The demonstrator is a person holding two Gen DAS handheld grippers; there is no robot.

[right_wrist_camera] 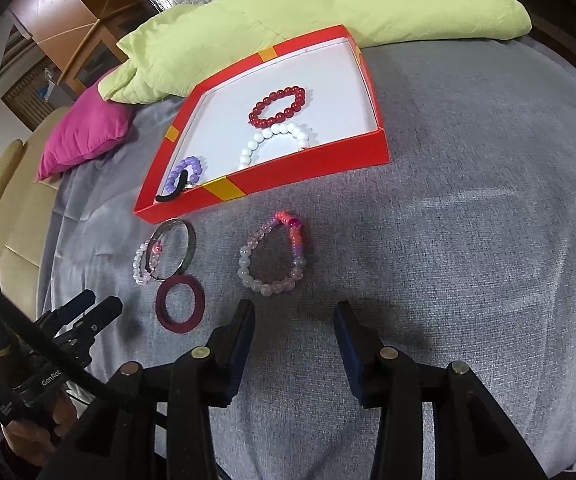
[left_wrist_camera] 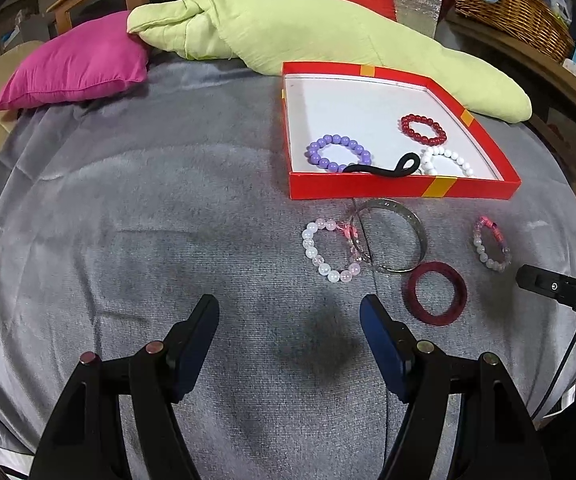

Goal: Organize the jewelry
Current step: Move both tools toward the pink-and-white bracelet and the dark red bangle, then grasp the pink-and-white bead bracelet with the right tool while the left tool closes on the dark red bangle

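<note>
A red box (left_wrist_camera: 399, 190) (right_wrist_camera: 311, 160) lies on the grey blanket and holds a purple bead bracelet (left_wrist_camera: 337, 153), a red bead bracelet (left_wrist_camera: 423, 129), a white bead bracelet (left_wrist_camera: 447, 161) and a black hair tie (left_wrist_camera: 383, 168). In front of it lie a pale pink bead bracelet (left_wrist_camera: 327, 250), a silver bangle (left_wrist_camera: 387, 242), a dark red ring (left_wrist_camera: 437, 293) (right_wrist_camera: 180, 304) and a pink-and-clear bead bracelet (left_wrist_camera: 491, 245) (right_wrist_camera: 274, 254). My left gripper (left_wrist_camera: 289, 308) is open and empty, left of the dark red ring. My right gripper (right_wrist_camera: 295, 312) is open and empty, just short of the pink-and-clear bracelet.
A green quilt (left_wrist_camera: 288, 28) and a magenta pillow (left_wrist_camera: 76, 64) lie behind the box. A wicker basket (left_wrist_camera: 511, 4) stands at the back right. The grey blanket (left_wrist_camera: 168, 220) stretches to the left, and to the right in the right wrist view (right_wrist_camera: 467, 200).
</note>
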